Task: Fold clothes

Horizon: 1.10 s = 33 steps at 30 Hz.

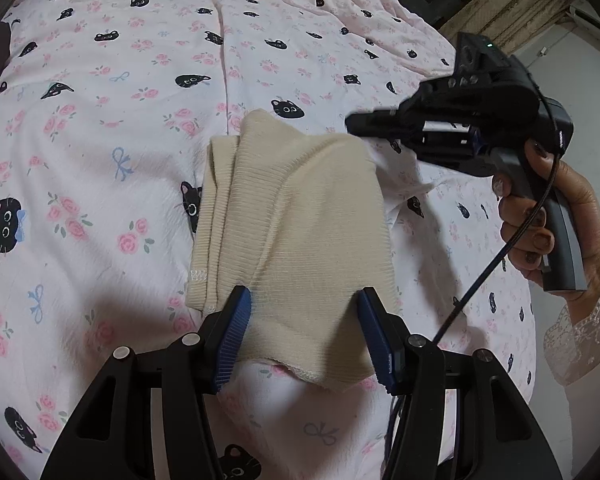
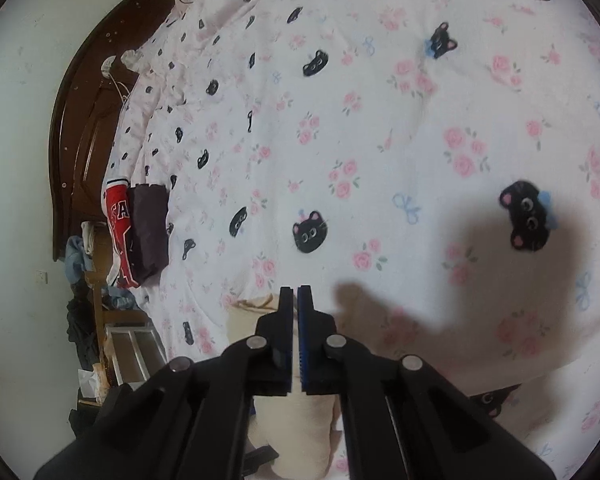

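Neatly folded cream ribbed garment point(image 1: 300, 216), hems stacked.

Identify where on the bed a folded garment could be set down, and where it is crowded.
Free: the bedspread left of the beige garment, and the wide stretch between it and the folded red and dark clothes. Crowded: around the garment, with the left gripper and right gripper there.

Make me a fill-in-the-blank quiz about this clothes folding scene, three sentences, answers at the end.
1. The folded garment on the bedspread is ____ in colour.
2. The left gripper has its jaws ____.
3. The right gripper has its jaws ____.

Missing words: cream; open; shut
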Each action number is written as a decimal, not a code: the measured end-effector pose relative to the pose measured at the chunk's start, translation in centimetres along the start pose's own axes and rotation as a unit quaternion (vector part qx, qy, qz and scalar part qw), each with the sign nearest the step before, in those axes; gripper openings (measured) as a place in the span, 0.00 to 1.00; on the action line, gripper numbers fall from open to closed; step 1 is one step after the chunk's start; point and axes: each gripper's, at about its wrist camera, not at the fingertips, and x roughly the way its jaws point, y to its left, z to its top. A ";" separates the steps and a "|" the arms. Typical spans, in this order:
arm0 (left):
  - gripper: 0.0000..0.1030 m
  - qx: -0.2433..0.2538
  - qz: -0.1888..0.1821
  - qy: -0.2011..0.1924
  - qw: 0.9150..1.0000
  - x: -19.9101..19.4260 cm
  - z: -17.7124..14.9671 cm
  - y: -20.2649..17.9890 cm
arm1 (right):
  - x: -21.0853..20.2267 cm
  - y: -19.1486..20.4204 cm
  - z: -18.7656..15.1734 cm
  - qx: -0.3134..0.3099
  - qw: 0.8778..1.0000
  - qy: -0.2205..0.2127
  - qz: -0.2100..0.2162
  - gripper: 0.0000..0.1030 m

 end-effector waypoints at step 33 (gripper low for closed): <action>0.49 -0.131 0.002 -0.007 0.991 -1.5 0.1 5.0 | 8.5 11.6 -0.2 -0.214 0.960 0.092 -0.158 0.09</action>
